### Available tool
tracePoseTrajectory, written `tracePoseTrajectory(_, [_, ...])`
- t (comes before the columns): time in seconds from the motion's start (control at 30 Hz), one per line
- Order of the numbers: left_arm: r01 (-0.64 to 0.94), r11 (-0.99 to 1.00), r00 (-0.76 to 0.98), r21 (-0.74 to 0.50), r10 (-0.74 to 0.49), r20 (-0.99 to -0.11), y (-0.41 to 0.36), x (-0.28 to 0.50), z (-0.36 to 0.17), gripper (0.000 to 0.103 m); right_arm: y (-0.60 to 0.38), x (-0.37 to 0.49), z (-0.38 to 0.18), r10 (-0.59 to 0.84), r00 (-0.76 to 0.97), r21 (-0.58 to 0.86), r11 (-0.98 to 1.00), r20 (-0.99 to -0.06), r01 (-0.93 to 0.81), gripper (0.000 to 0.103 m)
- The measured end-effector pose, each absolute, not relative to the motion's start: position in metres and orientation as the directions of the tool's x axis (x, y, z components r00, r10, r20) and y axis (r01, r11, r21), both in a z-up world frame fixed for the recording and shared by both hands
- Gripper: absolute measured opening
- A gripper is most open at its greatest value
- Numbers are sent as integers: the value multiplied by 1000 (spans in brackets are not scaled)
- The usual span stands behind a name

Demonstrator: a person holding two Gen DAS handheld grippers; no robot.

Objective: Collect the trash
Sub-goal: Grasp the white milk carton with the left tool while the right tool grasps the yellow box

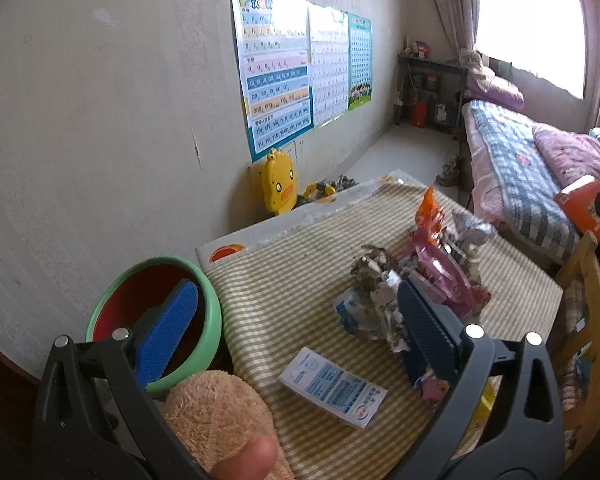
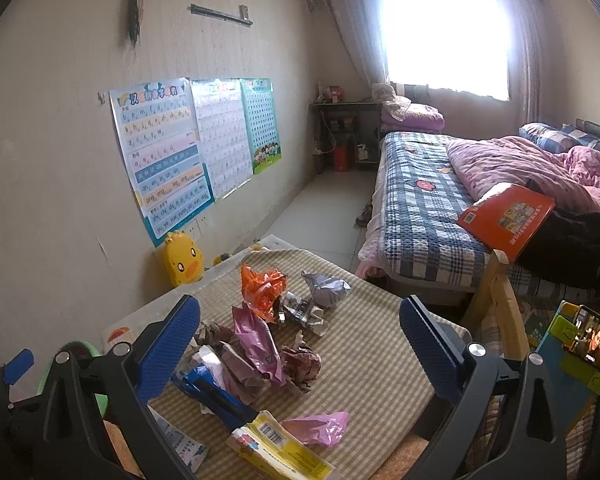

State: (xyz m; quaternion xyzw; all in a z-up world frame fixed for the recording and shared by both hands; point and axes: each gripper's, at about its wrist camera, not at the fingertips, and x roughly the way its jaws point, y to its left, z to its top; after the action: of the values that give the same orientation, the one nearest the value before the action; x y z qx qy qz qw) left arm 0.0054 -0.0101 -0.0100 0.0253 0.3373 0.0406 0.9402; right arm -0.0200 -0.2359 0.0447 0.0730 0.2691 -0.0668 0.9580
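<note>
A heap of crumpled wrappers (image 2: 260, 344) lies on the striped tablecloth (image 2: 380, 340): an orange wrapper (image 2: 260, 288), a pink one (image 1: 444, 280) and a silver ball (image 2: 326, 288). A white-blue packet (image 1: 332, 388), a yellow packet (image 2: 276, 448) and a pink bag (image 2: 320, 428) lie nearer me. My left gripper (image 1: 296, 324) is open wide. One of its fingers hangs over the green bin (image 1: 210, 296) with a red inside, the other rests against the heap's near side. My right gripper (image 2: 300, 344) stands open above the heap, holding nothing.
A tan plush toy (image 1: 220, 412) sits beside the bin, with a thumb (image 1: 244, 456) below it. A yellow duck toy (image 2: 182, 258) leans on the postered wall. To the right are a wooden chair (image 2: 500, 300), a phone (image 2: 590, 338) and a bed (image 2: 420, 208) with an orange book (image 2: 506, 216).
</note>
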Motion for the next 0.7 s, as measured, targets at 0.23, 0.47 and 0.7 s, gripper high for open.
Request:
tracePoseTrajectory(0.23, [-62,998,639,26,60,-767,4,15,-57,98,-251,-13,17,-78,809,82,985,-582,153,95])
tracePoseTrajectory(0.47, [-74,994,436,-76,-37,-899,-5,25,-121,98,-260,-16,-33,-30,732,62,993,-681,98,95])
tracePoseTrajectory(0.7, [-128,989,385,-76,-21,-923,-7,35,-149,95,-257,-16,-81,82,627,110,994,-775,7,95])
